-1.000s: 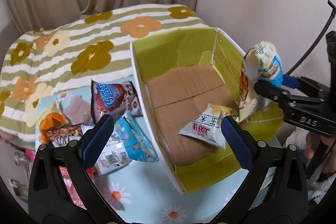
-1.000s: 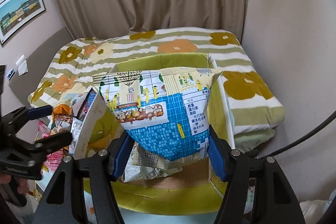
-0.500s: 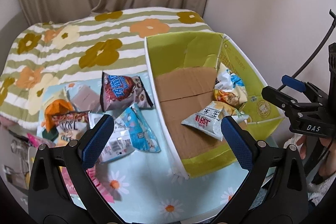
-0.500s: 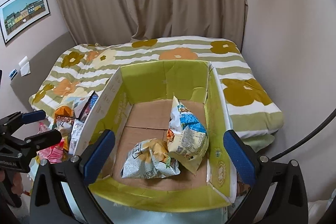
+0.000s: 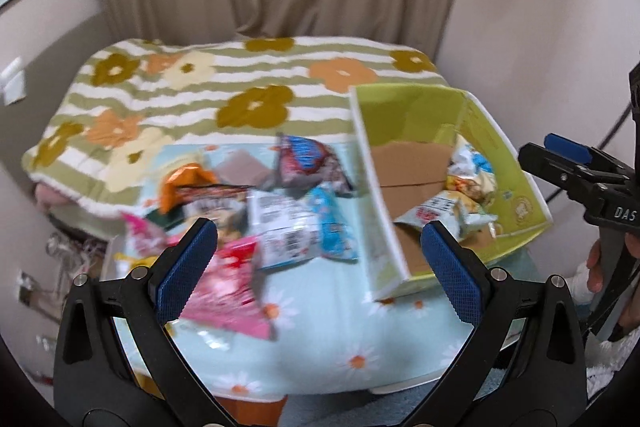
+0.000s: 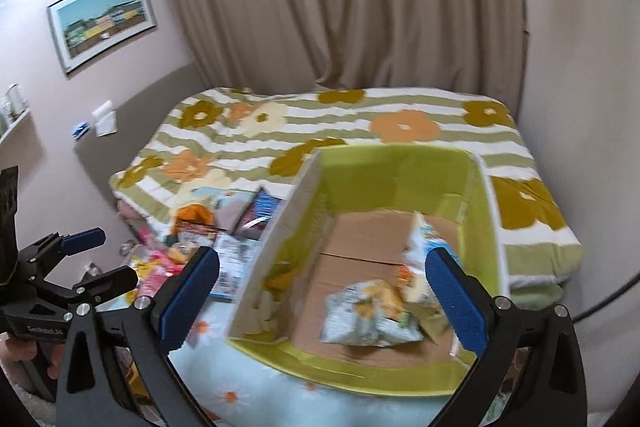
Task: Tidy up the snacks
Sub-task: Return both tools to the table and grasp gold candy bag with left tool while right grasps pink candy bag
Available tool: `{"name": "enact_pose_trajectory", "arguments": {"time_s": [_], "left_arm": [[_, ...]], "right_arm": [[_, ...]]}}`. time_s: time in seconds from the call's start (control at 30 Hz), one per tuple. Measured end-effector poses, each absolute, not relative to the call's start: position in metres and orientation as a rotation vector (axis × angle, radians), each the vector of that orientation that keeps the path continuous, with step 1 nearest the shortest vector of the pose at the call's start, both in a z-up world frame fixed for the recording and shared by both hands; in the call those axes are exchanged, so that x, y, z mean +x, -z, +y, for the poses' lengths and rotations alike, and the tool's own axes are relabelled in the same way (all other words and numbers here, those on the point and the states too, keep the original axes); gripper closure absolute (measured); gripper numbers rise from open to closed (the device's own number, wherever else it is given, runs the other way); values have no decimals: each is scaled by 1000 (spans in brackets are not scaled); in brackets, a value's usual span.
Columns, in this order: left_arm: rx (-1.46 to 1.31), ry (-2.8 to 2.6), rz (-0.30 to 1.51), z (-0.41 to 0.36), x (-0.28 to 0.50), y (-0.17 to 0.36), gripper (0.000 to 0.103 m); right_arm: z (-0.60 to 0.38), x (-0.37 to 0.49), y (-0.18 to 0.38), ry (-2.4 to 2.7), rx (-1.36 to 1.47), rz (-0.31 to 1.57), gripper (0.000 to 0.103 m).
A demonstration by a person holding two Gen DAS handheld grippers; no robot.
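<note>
A green cardboard box (image 5: 516, 187) (image 6: 400, 167) stands on the light blue daisy cloth. Two snack bags lie inside it: a grey-white bag (image 6: 368, 319) (image 5: 436, 215) and a blue-white bag (image 6: 428, 251) (image 5: 468, 167). A heap of loose snack packets lies left of the box: a dark red bag (image 5: 308, 163), a light blue packet (image 5: 328, 231), a pink packet (image 5: 228, 287), an orange bag (image 5: 188, 183). My left gripper (image 5: 320, 267) is open and empty above the heap. My right gripper (image 6: 320, 299) is open and empty over the box's front-left wall.
A bed with a green-striped flowered blanket (image 5: 240, 87) lies behind the cloth. Beige curtains (image 6: 340, 7) hang at the back, with walls on both sides. The cloth's front edge (image 5: 320, 383) drops off close to me. The right gripper also shows in the left wrist view (image 5: 568, 163).
My right gripper opened and let the blue-white bag drop into the box, then pulled back and left. My left gripper swung left from the box toward the snack heap.
</note>
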State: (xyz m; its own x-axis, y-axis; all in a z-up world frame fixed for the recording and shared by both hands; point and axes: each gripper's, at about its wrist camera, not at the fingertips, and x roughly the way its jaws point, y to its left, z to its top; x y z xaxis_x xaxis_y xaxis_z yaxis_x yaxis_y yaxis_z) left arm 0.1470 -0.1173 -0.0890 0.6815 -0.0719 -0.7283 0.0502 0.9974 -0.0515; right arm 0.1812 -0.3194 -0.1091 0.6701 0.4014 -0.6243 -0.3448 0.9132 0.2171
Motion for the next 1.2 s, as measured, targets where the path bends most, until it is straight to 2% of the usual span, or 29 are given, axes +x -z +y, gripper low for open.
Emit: {"name": "enact_pose_trajectory", "arguments": {"time_s": [0.4, 0.67, 0.97, 1.2], "left_arm": [[-122, -119, 807, 21, 110, 89, 2], [-188, -71, 908, 109, 111, 123, 2], [-229, 52, 1043, 148, 131, 183, 2], [-219, 153, 1131, 146, 159, 232, 5]], "right_arm": [[-206, 165, 101, -534, -16, 681, 0], [-120, 172, 134, -518, 43, 809, 0], [-72, 171, 186, -365, 138, 971, 0], [-60, 166, 221, -250, 206, 1052, 0]]}}
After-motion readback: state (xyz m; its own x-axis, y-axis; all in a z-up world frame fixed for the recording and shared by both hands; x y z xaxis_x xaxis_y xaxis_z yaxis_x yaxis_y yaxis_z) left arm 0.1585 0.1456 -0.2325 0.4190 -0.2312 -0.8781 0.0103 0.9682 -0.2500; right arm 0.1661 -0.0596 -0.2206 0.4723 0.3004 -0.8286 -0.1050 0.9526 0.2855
